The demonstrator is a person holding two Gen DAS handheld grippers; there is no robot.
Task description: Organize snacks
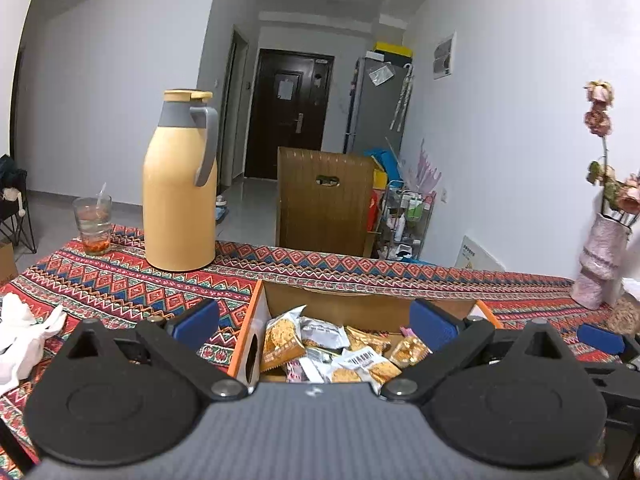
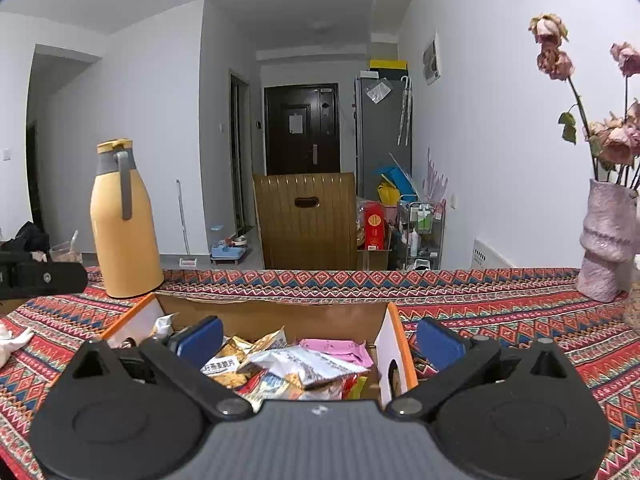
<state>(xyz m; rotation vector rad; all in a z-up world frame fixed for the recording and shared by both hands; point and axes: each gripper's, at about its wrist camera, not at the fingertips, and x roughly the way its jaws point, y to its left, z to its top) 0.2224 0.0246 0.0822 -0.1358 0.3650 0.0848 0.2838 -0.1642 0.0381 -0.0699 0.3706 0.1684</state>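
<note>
An open cardboard box [image 1: 344, 304] with orange-edged white ends sits on the patterned tablecloth, filled with several snack packets [image 1: 340, 348]. In the left wrist view my left gripper [image 1: 314, 326] is open above the box's near left part, its blue pads straddling the left end wall and the packets. In the right wrist view the same box [image 2: 280, 316] holds orange, white and pink packets [image 2: 296, 360]. My right gripper [image 2: 320, 338] is open too, its left pad over the packets and its right pad outside the box's right end wall. Neither gripper holds anything.
A tall yellow thermos [image 1: 180, 188] and a glass [image 1: 93, 224] stand at the back left of the table. White crumpled paper [image 1: 24, 332] lies at the left. A pink vase [image 2: 608, 240] with dried roses stands at the right. A wooden chair back [image 1: 324, 208] rises behind the table.
</note>
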